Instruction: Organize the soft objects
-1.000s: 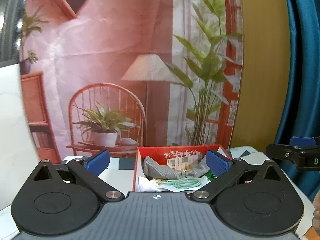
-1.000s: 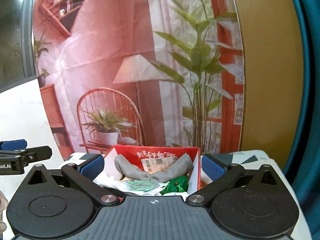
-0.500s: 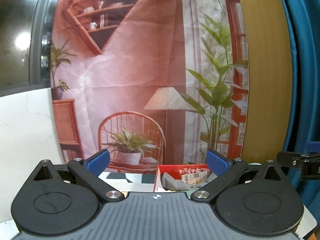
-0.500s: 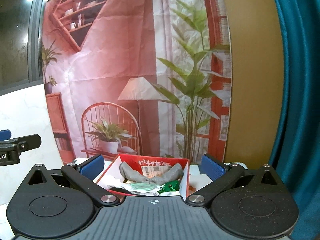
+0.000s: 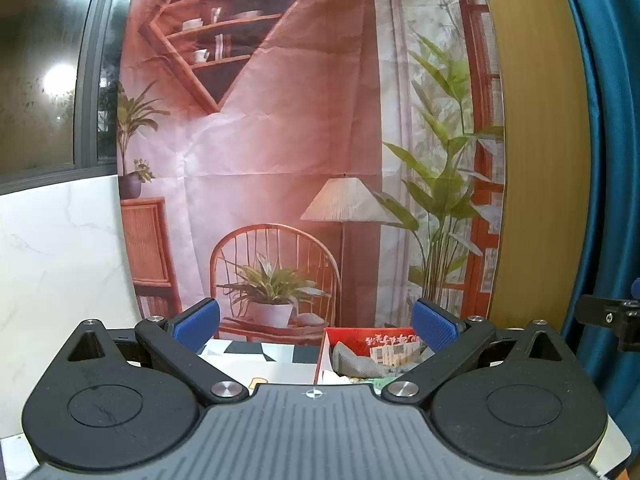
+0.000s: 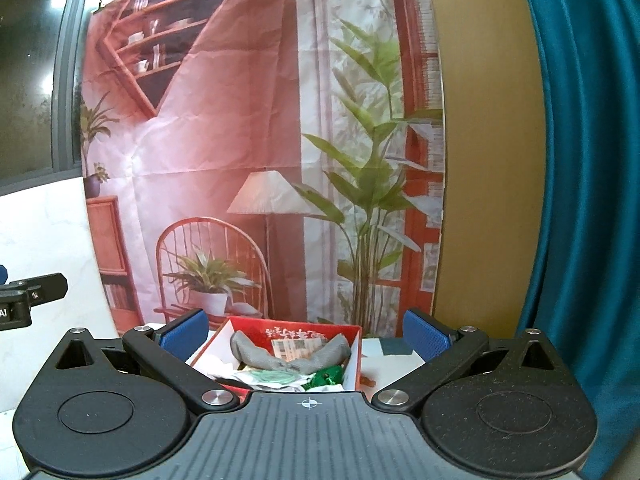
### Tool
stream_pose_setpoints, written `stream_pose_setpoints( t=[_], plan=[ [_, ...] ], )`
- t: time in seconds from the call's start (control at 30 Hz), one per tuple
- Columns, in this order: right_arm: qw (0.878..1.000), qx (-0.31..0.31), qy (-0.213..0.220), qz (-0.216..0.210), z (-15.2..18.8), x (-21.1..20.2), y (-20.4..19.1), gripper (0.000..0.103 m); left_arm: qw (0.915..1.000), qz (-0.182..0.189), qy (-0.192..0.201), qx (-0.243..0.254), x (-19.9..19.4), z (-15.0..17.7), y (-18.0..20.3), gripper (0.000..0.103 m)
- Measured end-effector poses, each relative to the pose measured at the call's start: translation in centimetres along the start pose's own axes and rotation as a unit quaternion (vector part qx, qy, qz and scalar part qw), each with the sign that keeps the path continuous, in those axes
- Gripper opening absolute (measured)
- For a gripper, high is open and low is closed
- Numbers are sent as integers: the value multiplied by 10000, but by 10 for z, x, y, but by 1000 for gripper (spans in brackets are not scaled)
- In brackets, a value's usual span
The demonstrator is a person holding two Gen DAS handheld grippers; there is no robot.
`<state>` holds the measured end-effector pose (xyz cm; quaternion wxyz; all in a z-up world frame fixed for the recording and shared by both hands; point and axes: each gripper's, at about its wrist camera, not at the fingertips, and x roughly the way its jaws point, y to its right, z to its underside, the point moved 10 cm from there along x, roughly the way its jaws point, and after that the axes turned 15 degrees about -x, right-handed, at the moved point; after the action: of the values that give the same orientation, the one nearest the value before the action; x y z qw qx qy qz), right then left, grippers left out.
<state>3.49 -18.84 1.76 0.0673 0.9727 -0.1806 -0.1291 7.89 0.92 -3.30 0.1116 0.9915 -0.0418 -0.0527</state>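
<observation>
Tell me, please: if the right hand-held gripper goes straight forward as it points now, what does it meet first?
Probably the red box, which lies between the open fingers of the right hand-held gripper, with the grey cloth inside. Depth is unclear; aimed slightly higher, it would pass over to the printed backdrop.

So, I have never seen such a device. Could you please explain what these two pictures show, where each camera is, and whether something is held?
There is no robot arm. A person holds a two-finger gripper in each hand, and each gripper carries a wide-angle camera that looks forward along its fingers. The black plastic and blue pads at the bottom of each picture are the gripper itself.

One picture comes from the left gripper, the other from the right gripper. Both stand open and hold nothing. Each camera also catches a bit of the other gripper at its edge.

Ahead, on a white table, stands a red box. In it lie a grey cloth, something green, a pale green coil and white material. Behind hangs a printed backdrop of a room, with a blue curtain on the right.
</observation>
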Motion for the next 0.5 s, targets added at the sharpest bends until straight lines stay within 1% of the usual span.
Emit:
stream_pose_setpoints(
  t=[0.5],
  plan=[
    [9999, 37, -108, 84, 7, 2, 4, 103, 10000, -59, -45, -11, -1, 2, -8, 103]
  ],
)
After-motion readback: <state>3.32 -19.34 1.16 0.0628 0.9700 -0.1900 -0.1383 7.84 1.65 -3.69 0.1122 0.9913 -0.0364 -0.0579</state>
